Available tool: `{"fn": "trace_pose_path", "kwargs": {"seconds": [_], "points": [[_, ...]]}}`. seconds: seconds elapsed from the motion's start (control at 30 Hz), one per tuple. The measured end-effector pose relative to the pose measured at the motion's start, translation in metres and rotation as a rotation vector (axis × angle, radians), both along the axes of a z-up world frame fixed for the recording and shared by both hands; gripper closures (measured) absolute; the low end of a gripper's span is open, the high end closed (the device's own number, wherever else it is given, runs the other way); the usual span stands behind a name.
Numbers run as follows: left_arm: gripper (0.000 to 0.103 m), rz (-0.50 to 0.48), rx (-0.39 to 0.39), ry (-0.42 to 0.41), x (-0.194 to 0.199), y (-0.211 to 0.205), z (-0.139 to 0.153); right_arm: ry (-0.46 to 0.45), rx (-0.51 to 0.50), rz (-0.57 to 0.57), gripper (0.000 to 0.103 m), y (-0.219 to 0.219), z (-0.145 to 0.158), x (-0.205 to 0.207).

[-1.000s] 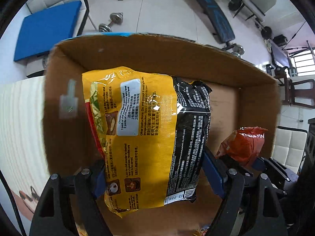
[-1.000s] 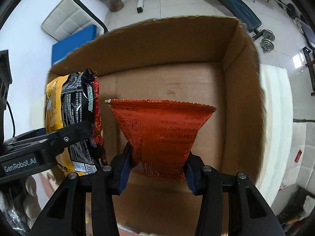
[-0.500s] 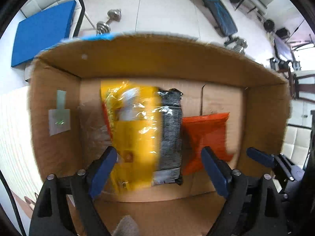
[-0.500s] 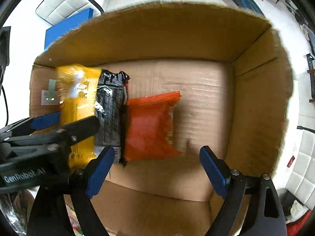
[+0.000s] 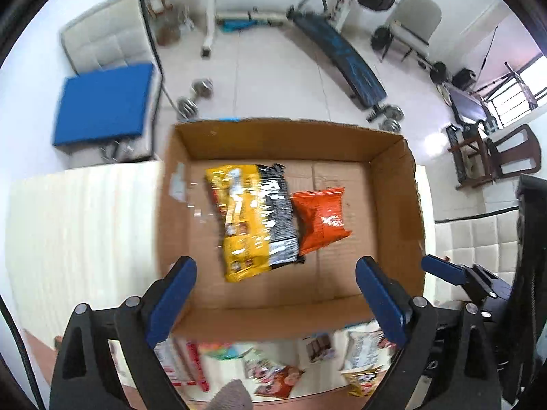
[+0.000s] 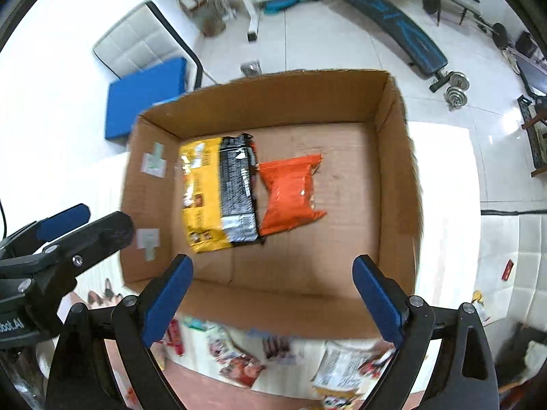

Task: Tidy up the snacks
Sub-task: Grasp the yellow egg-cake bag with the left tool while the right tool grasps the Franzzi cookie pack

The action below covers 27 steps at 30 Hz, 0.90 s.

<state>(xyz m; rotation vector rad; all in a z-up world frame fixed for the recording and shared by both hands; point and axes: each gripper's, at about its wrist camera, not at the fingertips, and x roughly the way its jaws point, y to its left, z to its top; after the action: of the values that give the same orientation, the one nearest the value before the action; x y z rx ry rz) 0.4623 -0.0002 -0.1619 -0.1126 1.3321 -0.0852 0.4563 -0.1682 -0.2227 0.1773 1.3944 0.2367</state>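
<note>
An open cardboard box (image 5: 273, 140) (image 6: 273, 102) sits on a pale table. Flat on its floor lies a yellow-and-black noodle packet (image 5: 249, 225) (image 6: 215, 198), and an orange snack packet (image 5: 321, 218) (image 6: 290, 194) touches its right side. My left gripper (image 5: 275, 266) hangs high above the box's near wall, its jaws opening with nothing between them. My right gripper (image 6: 272, 261) hovers at a similar height beside it, its jaws also opening and empty. The left gripper's fingers (image 6: 65, 218) show at the left edge of the right wrist view.
Several loose snack packets (image 5: 273, 372) (image 6: 239, 358) lie on the table in front of the box. The pale tabletop (image 5: 85, 232) stretches to the left. Beyond the table are a blue mat (image 5: 102, 102), dumbbells (image 5: 195, 99) and a weight bench (image 5: 342, 58).
Both packets left the jaws and now lie on the box floor. Both grippers rose well above the box and their jaws spread wide.
</note>
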Motion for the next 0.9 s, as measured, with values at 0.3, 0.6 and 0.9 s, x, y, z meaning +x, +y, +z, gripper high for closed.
{"fn": "trace_pose_path", "kwargs": {"seconds": [0.3,0.6,0.9], "points": [[0.008,0.065,0.066,-0.035,-0.113,0.048,-0.008,0.033,0.036,0.000,0.006,0.018,-0.011,-0.094],[0.008,0.153,0.071,0.173,-0.226,0.124,-0.101,0.193,0.095,0.033,0.006,0.062,-0.086,-0.155],[0.008,-0.019,0.209,0.249,-0.277,0.147,-0.162,0.245,0.024,0.112,0.006,0.101,-0.117,-0.167]]}}
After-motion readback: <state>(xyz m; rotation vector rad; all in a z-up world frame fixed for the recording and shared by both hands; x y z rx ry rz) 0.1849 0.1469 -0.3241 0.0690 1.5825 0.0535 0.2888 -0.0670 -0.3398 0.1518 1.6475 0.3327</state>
